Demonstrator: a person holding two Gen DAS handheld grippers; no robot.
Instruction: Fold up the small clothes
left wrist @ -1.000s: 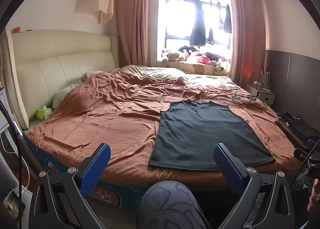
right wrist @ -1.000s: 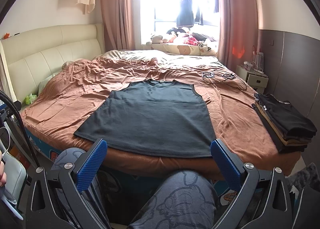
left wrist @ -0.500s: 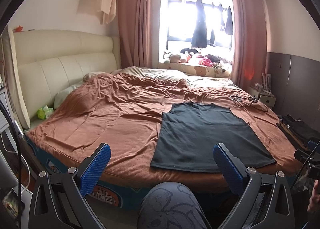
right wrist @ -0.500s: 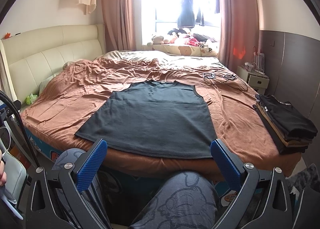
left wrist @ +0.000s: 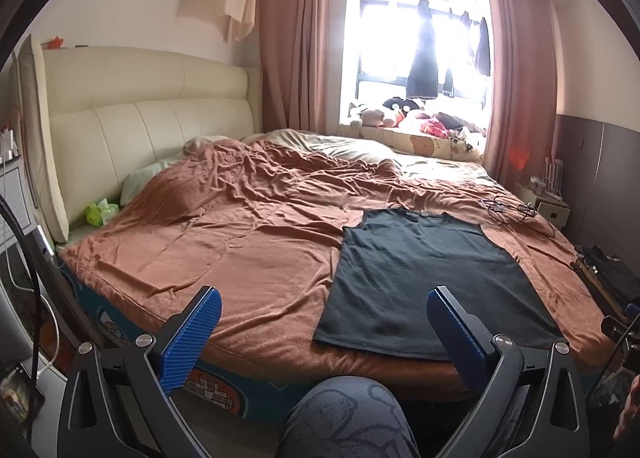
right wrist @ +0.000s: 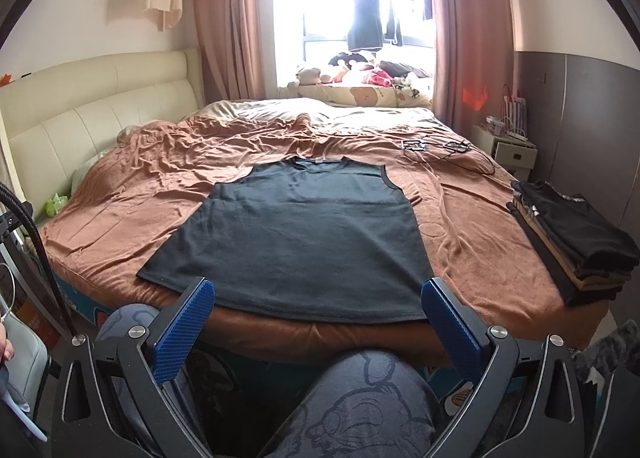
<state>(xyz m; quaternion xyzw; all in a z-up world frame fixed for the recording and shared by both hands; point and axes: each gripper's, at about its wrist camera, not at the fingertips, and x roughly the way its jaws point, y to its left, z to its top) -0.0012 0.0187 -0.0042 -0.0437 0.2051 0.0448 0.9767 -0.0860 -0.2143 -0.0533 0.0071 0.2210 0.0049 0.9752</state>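
A dark sleeveless top (right wrist: 304, 234) lies spread flat on the brown blanket (right wrist: 128, 209), neck toward the window and hem at the near bed edge. In the left wrist view the same top (left wrist: 428, 278) sits to the right of centre. My left gripper (left wrist: 322, 322) is open, held short of the bed with nothing between its blue pads. My right gripper (right wrist: 318, 308) is open too, hovering just before the hem, empty. A person's knee (right wrist: 360, 402) in patterned trousers shows below both grippers.
A stack of folded dark clothes (right wrist: 576, 234) rests at the bed's right edge. Black cables (right wrist: 436, 147) lie on the blanket beyond the top. A cream headboard (left wrist: 140, 129) stands left, a small nightstand (right wrist: 508, 145) right, and plush toys (right wrist: 360, 69) line the window sill.
Both views have drifted slightly; the left gripper has tilted up and turned a little, so the top sits lower and further right in its view. Nothing was taken hold of.
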